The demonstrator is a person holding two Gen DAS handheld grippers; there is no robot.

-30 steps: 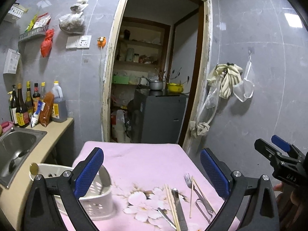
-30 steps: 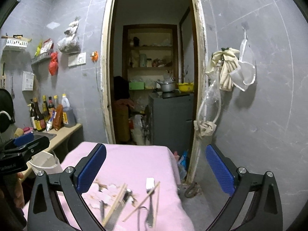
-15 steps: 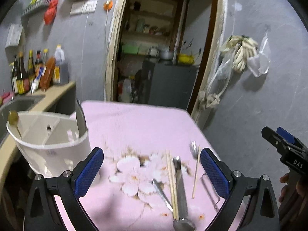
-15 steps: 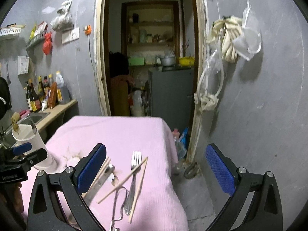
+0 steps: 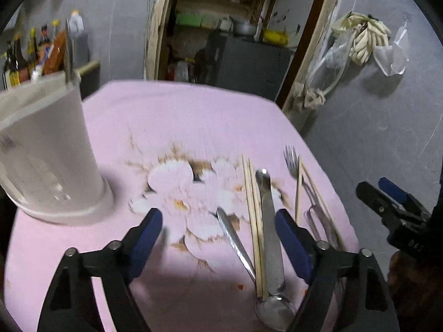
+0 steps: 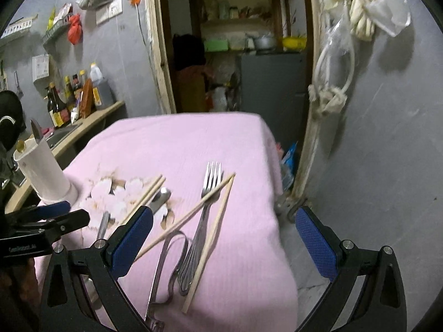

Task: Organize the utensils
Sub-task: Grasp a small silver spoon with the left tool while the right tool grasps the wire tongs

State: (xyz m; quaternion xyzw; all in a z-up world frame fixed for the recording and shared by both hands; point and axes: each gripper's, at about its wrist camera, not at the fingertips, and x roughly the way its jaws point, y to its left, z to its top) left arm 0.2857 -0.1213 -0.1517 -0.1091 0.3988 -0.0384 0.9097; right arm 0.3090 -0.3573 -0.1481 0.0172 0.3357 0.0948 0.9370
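Note:
Utensils lie on a pink flowered tablecloth [image 5: 180, 116]. A metal spoon [image 5: 270, 238], a chopstick pair [image 5: 253, 215] and a slim metal handle [image 5: 235, 240] lie between my left gripper's fingers. My left gripper [image 5: 218, 238] is open just above them. A fork [image 6: 206, 213] with two crossed chopsticks [image 6: 213, 229] lies further right, also in the left wrist view [image 5: 295, 166]. My right gripper [image 6: 224, 238] is open above the fork. A white utensil holder [image 5: 47, 152] with a knife in it stands at the left; it shows in the right wrist view too [image 6: 44, 174].
A counter with a sink and sauce bottles [image 6: 74, 96] runs along the left wall. An open doorway [image 6: 235, 41] lies behind the table. The table's right edge [image 6: 279, 221] drops to the floor beside a grey wall with hanging bags [image 6: 362, 13].
Both grippers have tilted down and moved closer to the utensils on the table. The left gripper now hovers over the spoon and chopsticks, the right over the fork.

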